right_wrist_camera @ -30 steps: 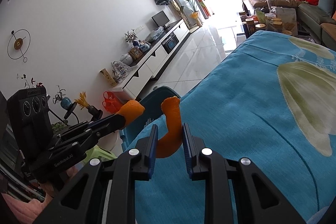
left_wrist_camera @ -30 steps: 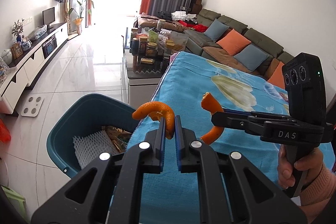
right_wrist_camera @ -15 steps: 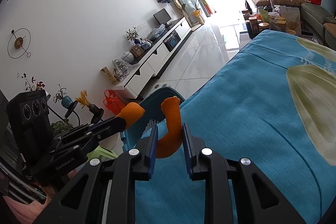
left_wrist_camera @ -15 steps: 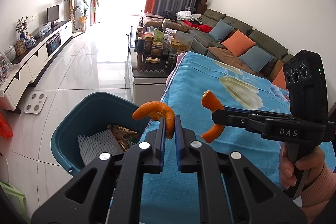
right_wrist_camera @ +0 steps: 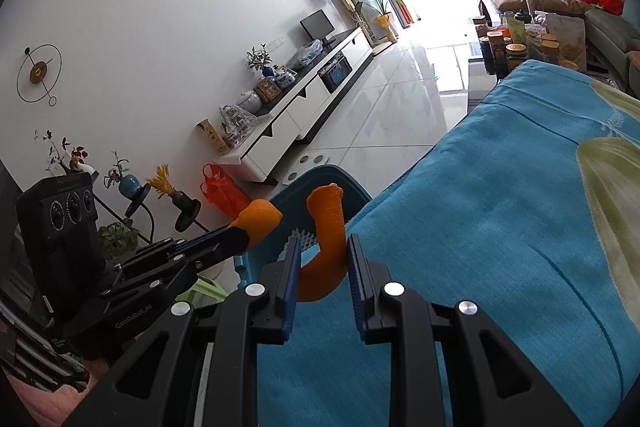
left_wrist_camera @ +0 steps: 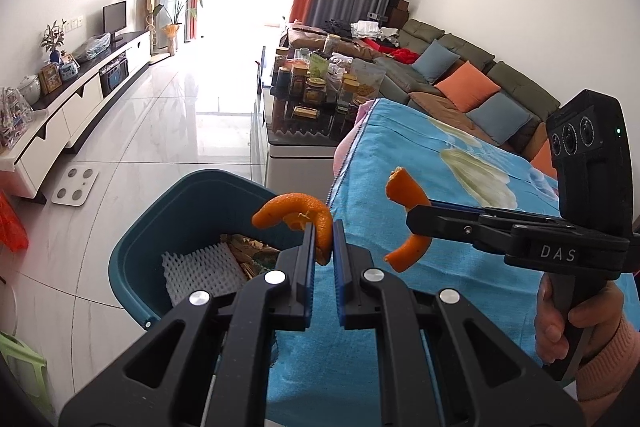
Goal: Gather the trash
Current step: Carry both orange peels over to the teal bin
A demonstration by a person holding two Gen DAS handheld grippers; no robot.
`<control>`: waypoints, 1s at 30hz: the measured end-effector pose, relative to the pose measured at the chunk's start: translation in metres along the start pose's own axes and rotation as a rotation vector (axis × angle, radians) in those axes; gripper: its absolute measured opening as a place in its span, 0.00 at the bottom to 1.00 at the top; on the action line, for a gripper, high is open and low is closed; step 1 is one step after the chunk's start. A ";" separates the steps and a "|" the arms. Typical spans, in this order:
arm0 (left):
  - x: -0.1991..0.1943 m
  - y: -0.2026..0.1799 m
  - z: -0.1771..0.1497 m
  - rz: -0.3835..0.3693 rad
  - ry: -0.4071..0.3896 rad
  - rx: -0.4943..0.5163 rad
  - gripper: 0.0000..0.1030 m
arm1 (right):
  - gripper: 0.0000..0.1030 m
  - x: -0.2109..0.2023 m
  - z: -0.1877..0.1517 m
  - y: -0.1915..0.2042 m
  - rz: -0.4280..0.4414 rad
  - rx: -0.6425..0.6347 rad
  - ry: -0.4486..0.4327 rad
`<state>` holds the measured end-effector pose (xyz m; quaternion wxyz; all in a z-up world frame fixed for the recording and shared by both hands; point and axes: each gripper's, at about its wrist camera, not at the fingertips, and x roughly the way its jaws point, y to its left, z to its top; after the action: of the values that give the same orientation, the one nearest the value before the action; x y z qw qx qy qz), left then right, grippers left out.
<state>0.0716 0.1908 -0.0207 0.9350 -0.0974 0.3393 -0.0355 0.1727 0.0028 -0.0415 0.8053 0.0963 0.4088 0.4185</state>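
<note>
**Two orange peels being held over by the bin**

A curled orange peel (left_wrist_camera: 298,217) is being pinched by the left gripper (left_wrist_camera: 323,247), with the jaws nearly closed on its lower end and the rest of it arching out to the left. It's being held right above the near rim of the teal bin (left_wrist_camera: 168,227), which is sitting on the tile floor (left_wrist_camera: 132,131) just beside the edge of the desk. The desk is being covered by a blue cloth (left_wrist_camera: 400,163) with a pale leaf print.

A second peel (right_wrist_camera: 326,247), longer and hook-shaped, is being gripped by the right gripper (right_wrist_camera: 323,259), jaws a bit wider apart but clamped on the thick curved part, tip pointing up. In the left wrist view that same peel is seen hanging in the air over the cloth, near the desk edge, a little apart from the first one and not over the bin.

Inside the bin, a white foam net (left_wrist_camera: 200,271) and some brownish scraps (left_wrist_camera: 248,247) are being seen, too small to tell what exactly.

A pinkish sleeve and a hand (left_wrist_camera: 568,323) are being shown wrapped around the right gripper's handle. Jars are being kept on a low stand (left_wrist_camera: 312,95) past the desk, and a sofa (left_wrist_camera: 480,83) with cushions is lined up along the right wall.
</note>
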 end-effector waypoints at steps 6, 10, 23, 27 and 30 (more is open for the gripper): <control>0.001 0.006 0.000 0.010 0.001 -0.009 0.08 | 0.21 0.006 0.003 0.005 0.006 -0.005 0.005; 0.001 0.009 0.000 0.017 -0.001 -0.016 0.08 | 0.21 0.010 0.007 0.005 0.009 -0.008 0.008; -0.001 0.014 0.000 0.043 -0.006 -0.038 0.08 | 0.21 0.023 0.011 0.015 0.007 -0.028 0.017; 0.000 0.014 0.001 0.051 -0.005 -0.045 0.08 | 0.21 0.030 0.015 0.018 0.009 -0.034 0.024; 0.001 0.015 0.001 0.055 -0.003 -0.050 0.08 | 0.21 0.034 0.017 0.018 0.010 -0.035 0.028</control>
<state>0.0727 0.2057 -0.0240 0.9334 -0.1114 0.3410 -0.0012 0.1851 0.0430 -0.0413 0.7990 0.0784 0.4122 0.4307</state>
